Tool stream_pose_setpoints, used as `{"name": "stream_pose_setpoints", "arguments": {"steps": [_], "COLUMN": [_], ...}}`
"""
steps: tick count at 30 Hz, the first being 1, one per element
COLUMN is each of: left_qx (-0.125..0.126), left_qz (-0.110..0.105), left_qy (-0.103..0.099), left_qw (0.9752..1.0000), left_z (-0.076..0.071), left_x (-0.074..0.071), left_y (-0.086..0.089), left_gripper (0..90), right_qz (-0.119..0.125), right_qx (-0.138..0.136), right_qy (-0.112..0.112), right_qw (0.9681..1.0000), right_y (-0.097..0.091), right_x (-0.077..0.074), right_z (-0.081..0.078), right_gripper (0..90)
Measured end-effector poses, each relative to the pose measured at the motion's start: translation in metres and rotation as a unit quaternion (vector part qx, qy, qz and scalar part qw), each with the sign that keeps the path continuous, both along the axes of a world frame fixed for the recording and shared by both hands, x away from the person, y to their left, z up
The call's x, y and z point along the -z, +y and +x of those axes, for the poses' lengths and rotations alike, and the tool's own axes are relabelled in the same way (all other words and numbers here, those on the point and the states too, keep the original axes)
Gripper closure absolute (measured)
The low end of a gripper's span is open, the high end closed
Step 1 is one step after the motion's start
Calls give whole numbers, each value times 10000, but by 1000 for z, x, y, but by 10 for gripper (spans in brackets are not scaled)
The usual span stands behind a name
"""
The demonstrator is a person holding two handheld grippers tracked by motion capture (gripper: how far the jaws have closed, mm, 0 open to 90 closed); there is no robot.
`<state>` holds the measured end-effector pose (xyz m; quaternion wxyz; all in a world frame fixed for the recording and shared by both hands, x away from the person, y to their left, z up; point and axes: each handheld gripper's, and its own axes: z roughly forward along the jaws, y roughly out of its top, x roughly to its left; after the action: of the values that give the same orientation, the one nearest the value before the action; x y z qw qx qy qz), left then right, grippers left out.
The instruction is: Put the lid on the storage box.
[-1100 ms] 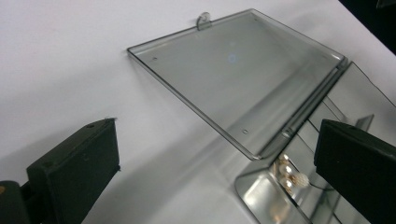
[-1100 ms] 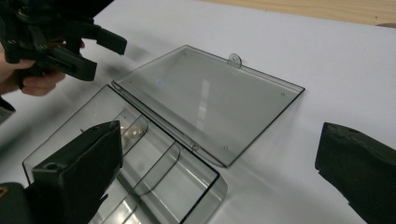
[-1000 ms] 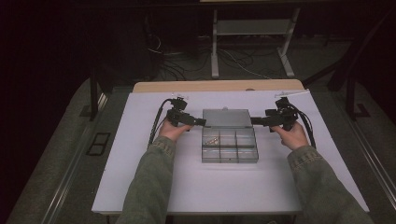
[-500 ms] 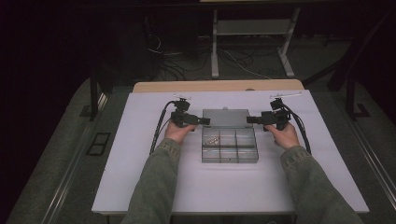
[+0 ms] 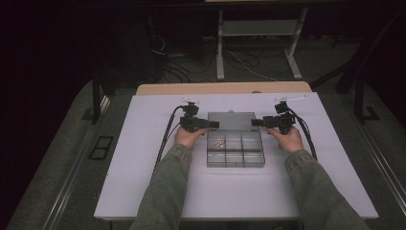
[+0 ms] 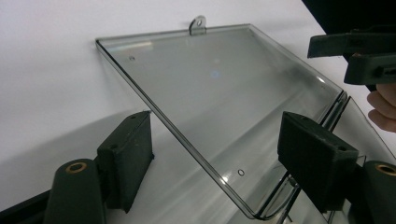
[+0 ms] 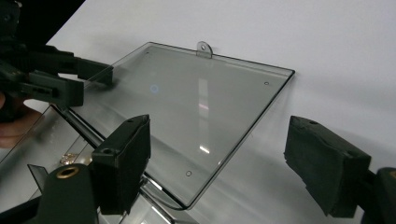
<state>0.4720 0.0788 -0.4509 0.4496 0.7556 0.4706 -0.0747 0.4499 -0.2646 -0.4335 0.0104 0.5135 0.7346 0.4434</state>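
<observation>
The left gripper (image 5: 213, 124) and right gripper (image 5: 257, 122) are brought to opposite side edges of the opened clear lid (image 6: 219, 98) of the compartment box (image 5: 235, 149). Both pairs of jaws have just been closing, yet remain apart with the lid edge between them, unpressed. Lid closing is judged the step in hand; a simultaneous pinch is called for next. The box is centred on the white table (image 5: 143, 191); dark floor and cables (image 5: 239, 60) lie beyond.

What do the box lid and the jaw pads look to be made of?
Lid: probably clear, slightly smoky hard plastic, glossy; the table shows through it and light glints off it. Pads: matte black, seemingly rubber or foam, with no shine and soft edges.
</observation>
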Motion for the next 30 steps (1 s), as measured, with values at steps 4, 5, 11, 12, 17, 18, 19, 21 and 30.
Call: {"name": "stream_pose_setpoints", "arguments": {"steps": [4, 5, 11, 12, 17, 18, 19, 21, 30], "left_qx": [10, 10, -22, -33, -61, -61, -92, -78, -159], "left_qz": [-100, -108, -271, -310, -496, -514, -563, -569, -592], "left_qy": [61, 61, 216, 259, 363, 389, 448, 443, 231], "left_qw": [9999, 9999, 9994, 9992, 9981, 9979, 9974, 9974, 9979], "left_z": [0, 0, 0, 0, 1, 1, 0, 1, -1], "left_x": [1, 1, 4, 4, 7, 8, 8, 8, 4], "left_y": [0, 0, -1, -2, -1, 0, 0, 0, 2], "left_gripper": [293, 299, 318, 321, 348, 354, 361, 374, 459], "right_qz": [11, 5, 26, 25, 21, 37, 53, 58, 206], "right_qx": [-12, -14, -126, -137, -187, -188, -202, -215, -281], "right_qy": [63, 81, 147, 164, 214, 217, 225, 220, 224], "right_qw": [10000, 10000, 9998, 9998, 9996, 9996, 9995, 9995, 9991], "right_y": [0, 1, 6, 7, 10, 10, 9, 9, 5], "right_x": [3, 4, 9, 10, 13, 13, 13, 13, 12], "right_z": [1, 1, 2, 3, 3, 3, 3, 3, 4], "right_gripper": [248, 254, 304, 306, 320, 323, 326, 334, 405]}}
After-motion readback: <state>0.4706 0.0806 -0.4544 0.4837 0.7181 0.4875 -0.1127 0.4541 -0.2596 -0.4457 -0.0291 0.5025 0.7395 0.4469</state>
